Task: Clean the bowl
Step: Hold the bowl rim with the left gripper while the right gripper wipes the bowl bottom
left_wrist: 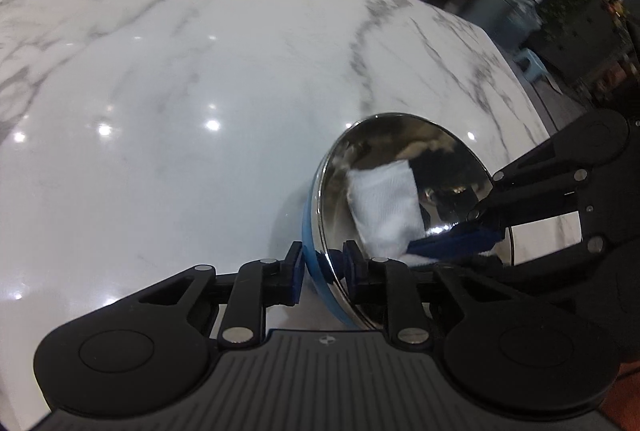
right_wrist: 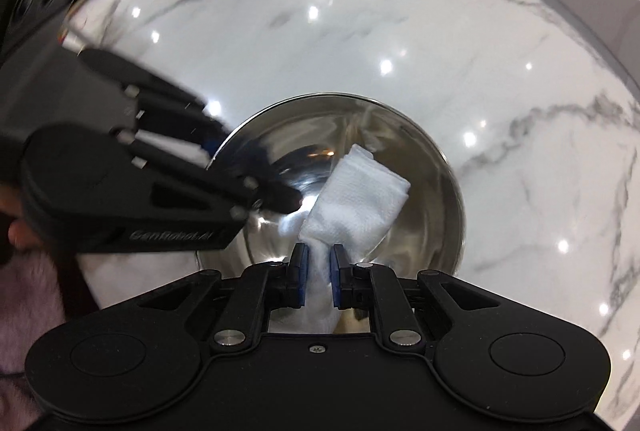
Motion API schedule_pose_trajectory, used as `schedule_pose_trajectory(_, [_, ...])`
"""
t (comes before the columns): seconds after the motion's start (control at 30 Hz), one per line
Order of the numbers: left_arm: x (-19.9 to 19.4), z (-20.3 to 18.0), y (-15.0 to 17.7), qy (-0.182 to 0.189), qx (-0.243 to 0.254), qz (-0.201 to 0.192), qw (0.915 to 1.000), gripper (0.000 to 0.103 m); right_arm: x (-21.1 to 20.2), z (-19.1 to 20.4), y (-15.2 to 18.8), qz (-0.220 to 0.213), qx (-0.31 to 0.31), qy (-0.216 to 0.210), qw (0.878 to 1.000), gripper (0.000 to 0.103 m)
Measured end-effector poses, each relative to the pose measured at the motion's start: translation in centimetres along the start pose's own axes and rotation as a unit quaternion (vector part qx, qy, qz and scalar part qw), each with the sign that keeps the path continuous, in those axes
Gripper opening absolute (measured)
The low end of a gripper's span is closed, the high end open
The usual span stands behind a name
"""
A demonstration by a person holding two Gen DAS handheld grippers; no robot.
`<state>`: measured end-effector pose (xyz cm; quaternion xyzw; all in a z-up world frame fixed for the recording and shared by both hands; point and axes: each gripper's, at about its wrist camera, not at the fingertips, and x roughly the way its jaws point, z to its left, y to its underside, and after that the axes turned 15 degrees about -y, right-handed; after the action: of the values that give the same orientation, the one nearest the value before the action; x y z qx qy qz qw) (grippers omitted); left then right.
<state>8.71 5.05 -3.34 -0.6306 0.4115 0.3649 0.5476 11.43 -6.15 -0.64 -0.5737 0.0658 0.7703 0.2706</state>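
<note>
While the left gripper (left_wrist: 320, 273) pinches the rim of the steel bowl (left_wrist: 404, 171) between its blue pads, one inside and one on the blue outer wall, the bowl stands tipped over the marble counter (left_wrist: 180, 71), its mouth turned toward the other tool. That tilt seems meant to open the hollow for wiping. The right gripper (right_wrist: 318, 273) is closed tight on a folded white cloth (right_wrist: 360, 195), whose free end lies against the polished inner wall (reflections make actual contact hard to judge). By my reading the wiping is under way, with the clamped rim keeping the bowl from sliding under the cloth's push.
</note>
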Motion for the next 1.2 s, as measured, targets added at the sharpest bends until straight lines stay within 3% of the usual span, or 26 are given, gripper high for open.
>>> schedule_pose_trajectory(0.13, [-0.1, -0.4, 0.2, 0.004, 0.018, 0.000, 0.9998, 0.019, -0.2, 0.7, 0.6, 0.016, -0.006, -0.001, 1.000, 0.012])
schedule_pose_trajectory(0.47, [-1.3, 0.2, 0.0, -0.003, 0.000, -0.027, 0.9996, 0.020, -2.7, 0.9, 1.4, -0.056, -0.033, 0.042, 0.997, 0.019])
schedule_pose_trajectory(0.6, [-1.4, 0.0, 0.1, 0.001, 0.009, -0.031, 0.9995, 0.014, -2.4, 0.7, 1.5, -0.073, -0.032, 0.057, 0.995, 0.034])
schedule_pose_trajectory(1.07, [-0.9, 0.0, -0.1, 0.004, 0.008, -0.022, 0.9997, 0.014, -0.5, 1.0, 2.3, -0.071, -0.033, 0.075, 0.994, 0.034])
schedule_pose_trajectory(1.2, [-0.9, 0.0, 0.0, 0.004, 0.010, -0.022, 0.9997, 0.014, 0.1, 0.9, 2.0, -0.073, -0.022, 0.065, 0.995, 0.023])
